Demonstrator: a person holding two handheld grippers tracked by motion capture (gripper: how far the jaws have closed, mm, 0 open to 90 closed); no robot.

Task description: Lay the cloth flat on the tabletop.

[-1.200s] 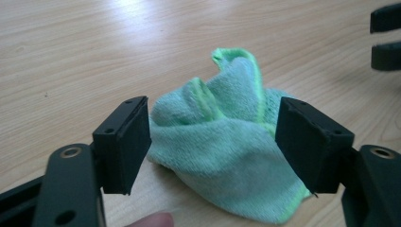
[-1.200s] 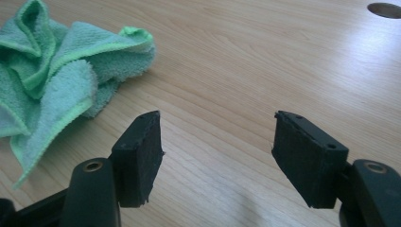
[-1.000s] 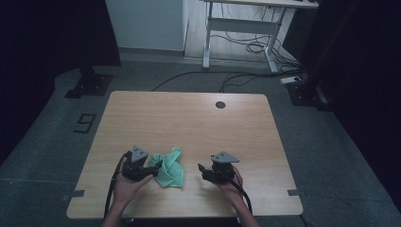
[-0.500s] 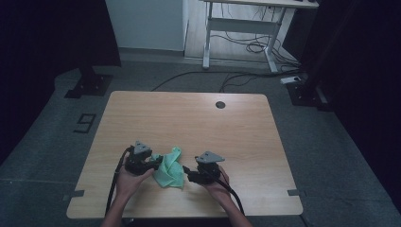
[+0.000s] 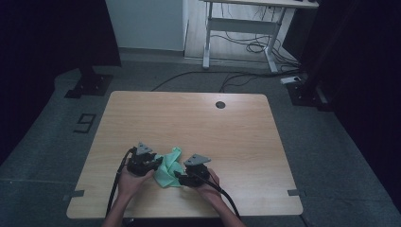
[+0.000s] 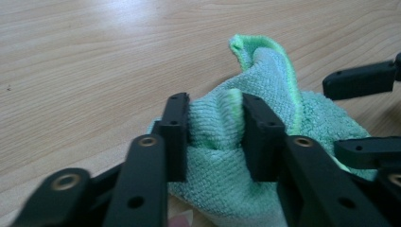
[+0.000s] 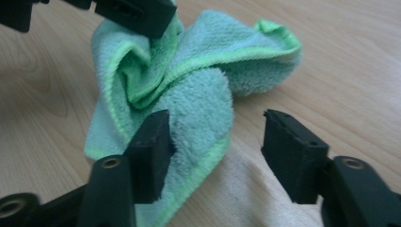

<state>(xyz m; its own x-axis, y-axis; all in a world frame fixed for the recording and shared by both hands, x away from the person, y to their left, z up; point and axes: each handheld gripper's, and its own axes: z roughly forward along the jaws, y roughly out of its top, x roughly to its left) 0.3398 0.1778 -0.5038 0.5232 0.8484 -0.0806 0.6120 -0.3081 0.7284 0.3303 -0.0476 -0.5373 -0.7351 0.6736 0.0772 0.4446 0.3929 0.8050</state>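
A crumpled green cloth [image 5: 169, 165] lies near the front of the wooden table [image 5: 189, 123], between my two grippers. My left gripper [image 5: 158, 164] meets it from the left. Its jaws have just been closing, and in the left gripper view [image 6: 215, 137] the pads pinch a raised fold of the cloth [image 6: 274, 80]. My right gripper [image 5: 178, 176] is at the cloth's right edge. Its jaws have also just been closing but still stand apart [image 7: 215, 146]. A hemmed corner of the cloth [image 7: 198, 61] rests against its left jaw, and the right jaw is clear of it.
A round cable hole [image 5: 220, 104] sits near the table's far edge. Behind the table are a white desk frame [image 5: 236, 23] with cables on the floor and a black stand base [image 5: 90, 85] at the left. The table's front edge is just behind my hands.
My right gripper has slid left up to the cloth and narrowed its jaws. The left gripper stayed in place and closed on a fold of the cloth.
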